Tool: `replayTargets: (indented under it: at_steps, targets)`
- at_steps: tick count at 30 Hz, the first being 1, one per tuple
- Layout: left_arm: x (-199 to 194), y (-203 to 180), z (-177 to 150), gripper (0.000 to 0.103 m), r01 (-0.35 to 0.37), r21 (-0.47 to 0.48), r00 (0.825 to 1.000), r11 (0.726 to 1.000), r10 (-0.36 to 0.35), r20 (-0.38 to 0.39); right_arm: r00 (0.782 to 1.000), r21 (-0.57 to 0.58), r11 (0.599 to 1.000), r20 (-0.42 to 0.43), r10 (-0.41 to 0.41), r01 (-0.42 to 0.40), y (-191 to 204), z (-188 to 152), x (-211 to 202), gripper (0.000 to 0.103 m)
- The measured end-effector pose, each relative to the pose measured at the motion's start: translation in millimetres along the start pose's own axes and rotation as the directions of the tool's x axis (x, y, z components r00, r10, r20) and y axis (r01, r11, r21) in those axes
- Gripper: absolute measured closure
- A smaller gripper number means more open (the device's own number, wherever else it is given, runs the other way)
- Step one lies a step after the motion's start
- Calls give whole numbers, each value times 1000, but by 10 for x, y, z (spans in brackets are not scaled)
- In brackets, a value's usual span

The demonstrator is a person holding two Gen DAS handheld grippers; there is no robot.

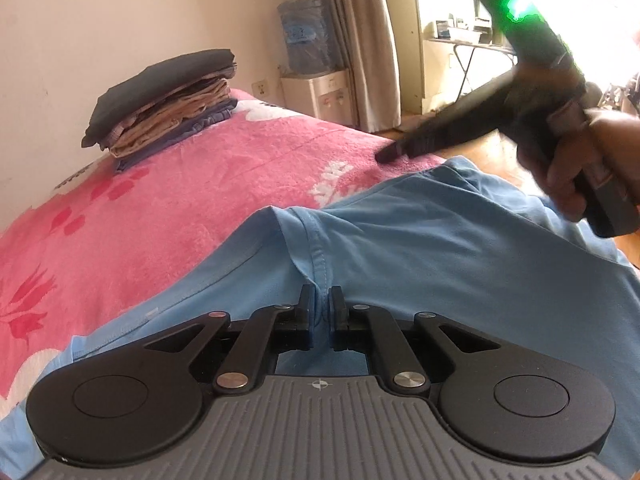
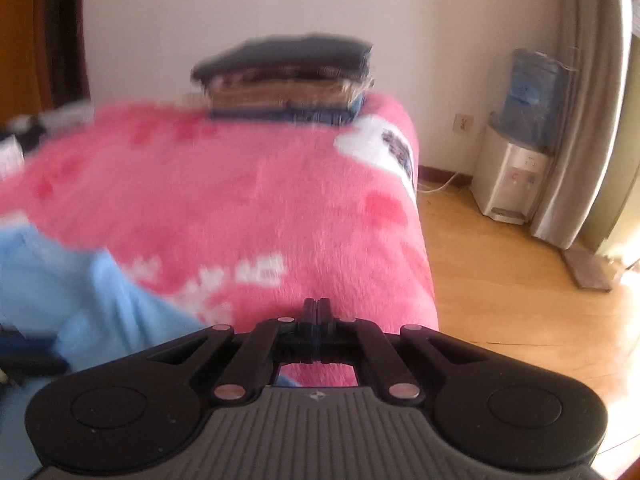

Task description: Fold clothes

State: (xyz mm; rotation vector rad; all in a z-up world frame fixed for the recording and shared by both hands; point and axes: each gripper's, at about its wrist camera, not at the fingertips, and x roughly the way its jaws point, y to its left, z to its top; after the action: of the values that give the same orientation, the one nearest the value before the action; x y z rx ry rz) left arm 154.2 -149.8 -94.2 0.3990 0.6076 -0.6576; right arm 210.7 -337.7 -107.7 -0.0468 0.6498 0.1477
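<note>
A light blue garment (image 1: 420, 240) lies spread on the pink blanket (image 1: 160, 200), with a seam running up its middle. My left gripper (image 1: 322, 304) is shut on a raised fold of this garment at the seam. In the left wrist view my right gripper (image 1: 390, 155) is held by a hand (image 1: 568, 168) and points down at the blanket just past the garment's far edge. In its own view the right gripper (image 2: 317, 308) is shut with nothing between its fingers, over the pink blanket (image 2: 260, 200). The blue garment (image 2: 80, 288) lies to its left, blurred.
A stack of folded clothes (image 1: 164, 100) (image 2: 284, 80) sits at the far end of the bed by the wall. The bed's right edge drops to a wooden floor (image 2: 500, 280). A water dispenser (image 2: 516, 168) and a curtain (image 2: 580, 120) stand beyond.
</note>
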Motion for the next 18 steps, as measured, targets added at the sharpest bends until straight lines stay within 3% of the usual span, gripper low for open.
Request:
replayTargets:
  at_steps: [2,3,6,8,10,13,15,16,18]
  targets:
    - [-2,9,-8,97,2,-6,1000,1000,-2,4,993,17,996,72,88,-89,-1,62,-182,103]
    - [-1,11,-10,97,1,-10,1000,1000,-1,7,981,11,984,77,176,-177,7,103,-258,103]
    - [7,16,-10,97,-6,-22,1000,1000,6,13,931,-69,928,-24,364,-365,161,169,-289,103]
    - [31,12,-16,97,-11,-21,1000,1000,11,12,928,-130,921,-113,355,-368,318,146,-141,103]
    - [57,8,-16,93,-22,-20,1000,1000,22,10,956,-174,951,-192,223,-257,432,73,180,103]
    - [49,66,5,90,-14,-63,1000,998,14,8,988,-88,988,-108,114,-124,386,141,306,103]
    - [9,140,29,80,-3,-94,1000,996,3,2,996,-28,999,-77,32,-34,335,221,326,103]
    - [-31,193,37,72,4,-111,1000,994,-4,6,997,-8,1000,-67,25,-25,298,247,290,103]
    - [-142,318,29,59,11,-143,1000,990,-8,22,995,18,996,-45,86,-85,253,291,157,103]
